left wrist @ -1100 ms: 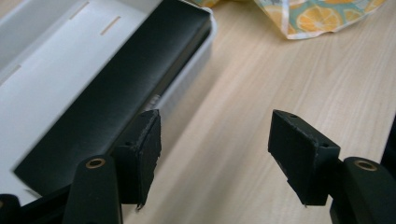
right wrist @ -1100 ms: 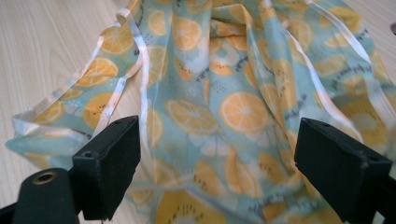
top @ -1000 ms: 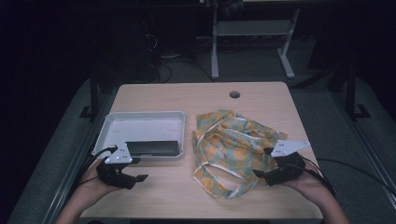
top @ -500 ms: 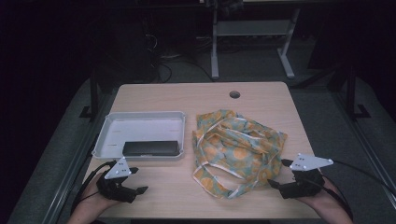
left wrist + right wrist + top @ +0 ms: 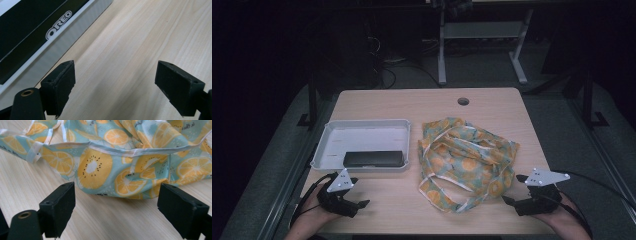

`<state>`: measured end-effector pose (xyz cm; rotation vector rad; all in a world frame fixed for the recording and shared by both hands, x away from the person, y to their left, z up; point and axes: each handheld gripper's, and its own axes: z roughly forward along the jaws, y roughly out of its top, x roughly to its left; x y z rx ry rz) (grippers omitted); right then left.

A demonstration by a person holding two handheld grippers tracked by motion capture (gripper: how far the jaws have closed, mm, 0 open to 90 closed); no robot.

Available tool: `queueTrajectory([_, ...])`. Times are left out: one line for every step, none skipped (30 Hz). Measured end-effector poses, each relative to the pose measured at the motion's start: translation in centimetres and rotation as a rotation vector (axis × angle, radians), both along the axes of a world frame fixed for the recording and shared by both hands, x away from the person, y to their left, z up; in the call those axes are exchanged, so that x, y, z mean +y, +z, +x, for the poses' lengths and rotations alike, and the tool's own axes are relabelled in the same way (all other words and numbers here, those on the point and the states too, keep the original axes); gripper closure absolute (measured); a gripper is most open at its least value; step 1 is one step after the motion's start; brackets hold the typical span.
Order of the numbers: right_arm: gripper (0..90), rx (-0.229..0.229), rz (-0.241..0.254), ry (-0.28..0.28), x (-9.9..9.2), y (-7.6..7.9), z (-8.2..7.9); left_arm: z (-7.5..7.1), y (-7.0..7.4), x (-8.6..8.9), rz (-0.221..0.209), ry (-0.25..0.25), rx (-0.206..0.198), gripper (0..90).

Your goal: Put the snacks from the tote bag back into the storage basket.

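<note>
Fruit-print cloth bag (image 5: 465, 162) lies crumpled on the wooden table (image 5: 492, 105), just ahead of the right gripper (image 5: 515, 189), whose jaws stand wide apart with nothing between them. In the right gripper view the bag's near hem (image 5: 120, 150) sits just beyond the fingertips, not yet touching.

Left gripper (image 5: 360, 195) also spread wide and empty, low over bare tabletop; white tray (image 5: 362, 124) just ahead and to its side, holding a black Oreo box (image 5: 30, 30).

Judgement on the step: likely a first grasp on the bag. Go for the piped hem or one of the pale straps (image 5: 432, 175) rather than the loose middle; a pinch there should lift one layer cleanly. Keep the lower jaw skimming the table so it slides under the fold.

Materials: bag is thin, limp fabric, orange-slice and kiwi print on teal, cream binding, deeply creased. Table is smooth pale woodgrain laminate. Tray is shallow rigid plastic with rounded corners. Box is flat, matt, sharp-edged.
</note>
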<state>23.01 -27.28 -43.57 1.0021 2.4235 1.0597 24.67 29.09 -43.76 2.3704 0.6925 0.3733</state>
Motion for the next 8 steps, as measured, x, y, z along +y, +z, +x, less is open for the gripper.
queueTrajectory([14.5, -0.002, 0.003, 0.000, -0.05, 0.00, -0.01, 0.00, -0.03, 0.00, 0.001, -0.002, -0.001, 16.2])
queueTrajectory([14.5, -0.004, 0.003, -0.003, -0.08, 0.00, -0.03, 0.02, -0.06, -0.01, 0.003, -0.003, 0.003, 16.2])
queueTrajectory([14.5, -0.006, 0.001, -0.001, -0.13, -0.01, -0.03, 0.07, -0.11, -0.02, 0.005, -0.002, 0.006, 16.2])
queueTrajectory([14.5, -0.004, 0.005, -0.001, -0.17, -0.02, -0.05, 0.14, -0.12, -0.02, 0.009, -0.005, 0.003, 16.2])
queueTrajectory([14.5, -0.003, 0.004, -0.003, -0.20, -0.01, -0.07, 0.17, -0.14, -0.04, 0.010, -0.006, 0.002, 16.2])
queueTrajectory([14.5, -0.004, 0.007, -0.004, -0.20, -0.02, -0.07, 0.19, -0.18, -0.09, 0.008, -0.007, 0.003, 16.2])
queueTrajectory([14.4, -0.005, 0.008, -0.003, -0.22, -0.04, -0.08, 0.20, -0.21, -0.12, 0.008, -0.006, 0.004, 16.2])
queueTrajectory([14.5, -0.006, 0.010, -0.002, -0.21, -0.07, -0.07, 0.19, -0.21, -0.16, 0.011, -0.008, 0.004, 16.2])
